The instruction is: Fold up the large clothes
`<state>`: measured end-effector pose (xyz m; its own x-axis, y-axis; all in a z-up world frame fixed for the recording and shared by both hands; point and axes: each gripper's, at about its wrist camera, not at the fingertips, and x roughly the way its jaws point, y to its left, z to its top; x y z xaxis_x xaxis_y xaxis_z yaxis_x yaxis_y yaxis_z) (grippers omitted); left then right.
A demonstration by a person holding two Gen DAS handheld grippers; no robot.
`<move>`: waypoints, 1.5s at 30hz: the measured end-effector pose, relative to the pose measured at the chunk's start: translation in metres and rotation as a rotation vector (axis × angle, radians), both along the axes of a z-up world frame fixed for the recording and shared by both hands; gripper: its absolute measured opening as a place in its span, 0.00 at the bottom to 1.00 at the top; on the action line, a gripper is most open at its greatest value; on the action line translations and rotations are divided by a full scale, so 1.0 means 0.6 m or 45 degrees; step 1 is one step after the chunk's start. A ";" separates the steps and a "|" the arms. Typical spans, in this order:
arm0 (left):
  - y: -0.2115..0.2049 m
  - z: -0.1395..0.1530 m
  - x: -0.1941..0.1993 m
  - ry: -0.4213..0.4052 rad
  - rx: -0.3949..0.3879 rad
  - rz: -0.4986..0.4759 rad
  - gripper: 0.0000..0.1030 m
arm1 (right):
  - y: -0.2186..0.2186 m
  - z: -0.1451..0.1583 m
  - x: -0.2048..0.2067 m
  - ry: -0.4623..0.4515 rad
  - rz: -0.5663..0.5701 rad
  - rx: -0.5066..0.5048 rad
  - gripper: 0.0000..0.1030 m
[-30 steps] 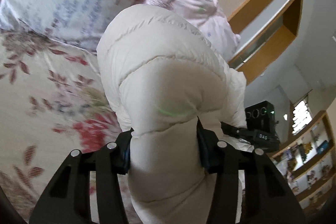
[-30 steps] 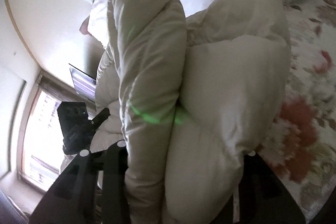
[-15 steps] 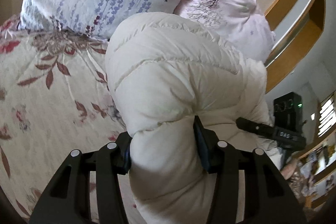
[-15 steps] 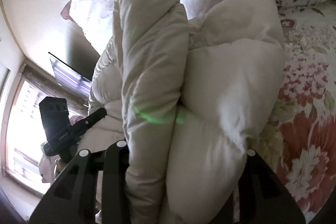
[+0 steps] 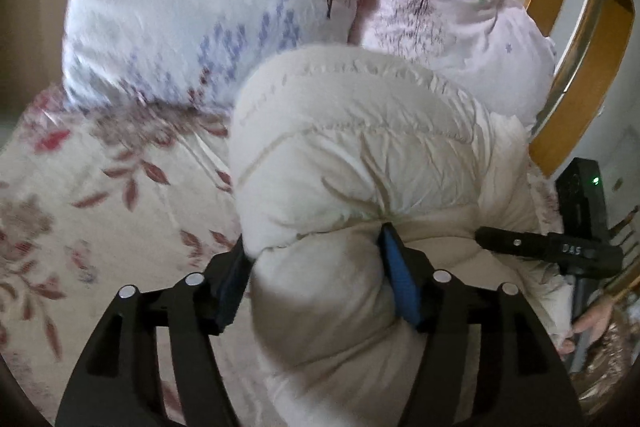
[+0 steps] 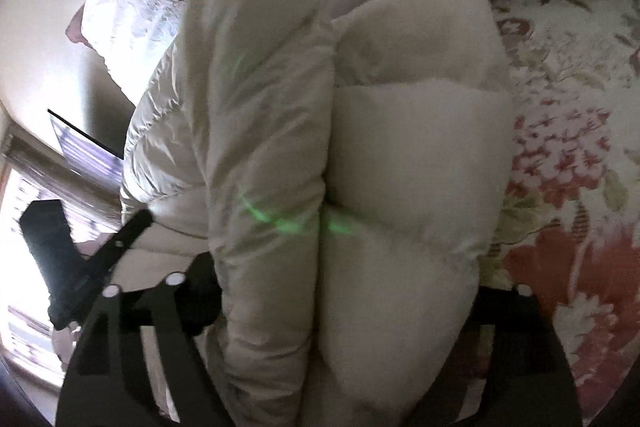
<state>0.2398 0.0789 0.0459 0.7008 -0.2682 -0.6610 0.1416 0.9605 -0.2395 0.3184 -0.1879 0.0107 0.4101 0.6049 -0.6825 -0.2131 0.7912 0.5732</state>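
Cream puffer jacket (image 5: 360, 163), bundled into a thick roll, lying on the floral bedspread (image 5: 100, 195) just in front of two printed pillows (image 5: 208, 19). Left gripper (image 5: 316, 267): the blue-padded fingers (image 5: 400, 283) have just been opening, with the near end of the roll between them; the padding still bulges against both pads, so whether the hold is fully released cannot be told. Right gripper (image 6: 340, 311): its fingers (image 6: 200, 303) have likewise just spread, to nearly their widest, straddling two stacked folds of the jacket (image 6: 360, 147); its far finger is hidden by the fabric, and contact cannot be confirmed. Compared with the frames a second earlier, both views look lower and closer to the pillows. Taken together, the widening suggests the folded bundle is being set down and let go, the fold being near completion.
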 end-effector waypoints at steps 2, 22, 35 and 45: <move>-0.003 0.021 -0.024 -0.062 0.083 0.030 0.67 | -0.008 0.017 -0.005 -0.020 -0.036 -0.033 0.85; -0.132 0.045 -0.134 -0.162 0.357 -0.082 0.85 | -0.035 0.103 -0.005 -0.214 -0.259 -0.100 0.24; -0.163 0.014 -0.116 -0.134 0.372 -0.139 0.89 | -0.063 0.030 0.014 -0.081 -0.442 -0.307 0.08; -0.164 0.007 -0.108 -0.119 0.387 -0.131 0.91 | -0.078 0.090 -0.064 -0.279 -0.399 -0.316 0.42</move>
<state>0.1749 -0.0196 0.0502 0.7418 -0.1408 -0.6557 0.2491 0.9656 0.0745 0.2799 -0.2345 0.0648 0.6981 0.2574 -0.6682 -0.0364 0.9447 0.3260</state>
